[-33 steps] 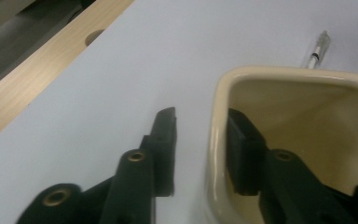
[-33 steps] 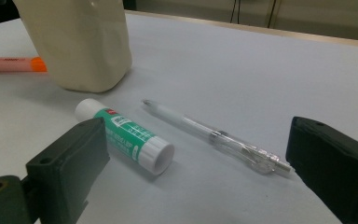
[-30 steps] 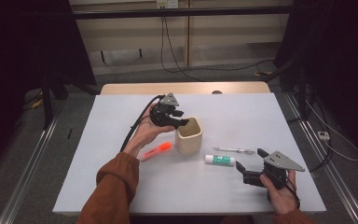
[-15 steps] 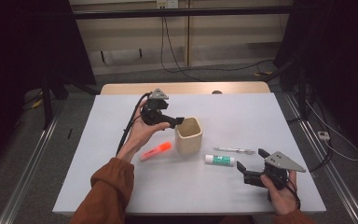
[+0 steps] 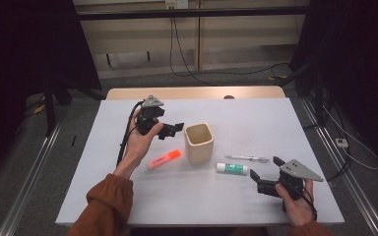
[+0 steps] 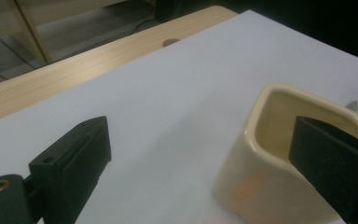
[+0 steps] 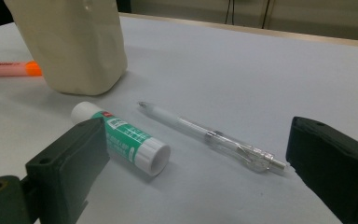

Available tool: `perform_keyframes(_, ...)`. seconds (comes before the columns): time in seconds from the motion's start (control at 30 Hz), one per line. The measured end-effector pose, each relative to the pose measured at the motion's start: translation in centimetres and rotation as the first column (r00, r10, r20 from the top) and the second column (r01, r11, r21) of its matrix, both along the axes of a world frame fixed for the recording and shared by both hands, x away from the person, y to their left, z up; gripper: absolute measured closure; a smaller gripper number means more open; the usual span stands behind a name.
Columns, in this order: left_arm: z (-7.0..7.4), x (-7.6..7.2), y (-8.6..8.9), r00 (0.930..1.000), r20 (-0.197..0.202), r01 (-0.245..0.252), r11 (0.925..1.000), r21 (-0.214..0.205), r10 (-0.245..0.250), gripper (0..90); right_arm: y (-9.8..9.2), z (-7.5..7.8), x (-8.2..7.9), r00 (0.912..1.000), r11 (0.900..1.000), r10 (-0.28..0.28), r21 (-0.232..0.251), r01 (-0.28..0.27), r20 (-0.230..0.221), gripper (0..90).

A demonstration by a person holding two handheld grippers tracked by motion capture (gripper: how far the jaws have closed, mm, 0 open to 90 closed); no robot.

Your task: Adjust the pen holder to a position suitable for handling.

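One cream cup (image 5: 199, 142) stands upright near the middle of the white surface (image 5: 236, 206), its mouth squarish with rounded corners; in the left gripper view nothing can be seen inside the part of its hollow that shows. The left tongs (image 5: 171, 130) hang just to the cup's left, above the surface and pointing toward it; their jaws have just been opening and now stand wide, released, with nothing between them. In the left gripper view the cup (image 6: 279, 154) sits ahead, partly behind the right-hand jaw.

Three small things lie around the cup. One orange highlighter (image 5: 164, 159) lies on its left, near the left wrist. One green-and-white glue stick (image 5: 232, 168) lies on its right, and one clear pen (image 5: 248, 158) lies just beyond that. The right tongs (image 5: 265, 176) rest low near the front edge, jaws spread and released, aimed at the glue stick (image 7: 121, 137) and pen (image 7: 209, 135), touching neither.
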State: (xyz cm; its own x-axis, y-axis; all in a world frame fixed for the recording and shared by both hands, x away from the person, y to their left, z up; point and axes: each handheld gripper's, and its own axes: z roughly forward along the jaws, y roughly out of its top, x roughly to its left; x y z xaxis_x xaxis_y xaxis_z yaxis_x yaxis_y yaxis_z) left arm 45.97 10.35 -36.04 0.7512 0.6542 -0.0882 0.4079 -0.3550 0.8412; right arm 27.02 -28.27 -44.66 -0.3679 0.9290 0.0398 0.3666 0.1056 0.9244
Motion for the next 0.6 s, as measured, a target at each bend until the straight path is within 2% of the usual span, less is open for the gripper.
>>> perform_keyframes(0.07, -0.2, -0.4, 0.3, 1.0, 0.003, 0.007, 0.9999, 0.016, -0.007, 5.9, 0.0, 0.0, 0.0, 1.0, 1.0, 0.0, 0.0, 0.0, 0.0, 5.2)
perform_keyframes(0.17, -0.3, -1.0, 0.9, 0.9998, 0.005, 0.021, 0.9998, 0.005, -0.021, 5.8, 0.0, 0.0, -0.1, 1.0, 1.0, 0.001, 0.0, -0.001, 0.0, 5.2)
perform_keyframes(0.37, -0.2, -2.5, 2.2, 0.9995, 0.027, -0.014, 0.9999, -0.005, 0.014, 5.7, -0.1, 0.1, -0.2, 1.0, 1.0, -0.001, 0.003, 0.001, 0.001, 5.1)
perform_keyframes(0.47, -0.4, -3.1, 2.8, 0.9979, 0.037, -0.053, 0.9986, 0.005, 0.052, 5.6, -0.1, 0.0, -0.2, 1.0, 1.0, 0.003, 0.003, -0.003, 0.001, 5.1)
perform_keyframes(0.6, -0.7, -4.0, 3.5, 0.9975, 0.052, -0.048, 0.9987, 0.015, 0.048, 5.9, 0.0, 0.0, -0.1, 1.0, 1.0, 0.008, 0.002, -0.008, -0.001, 5.1)
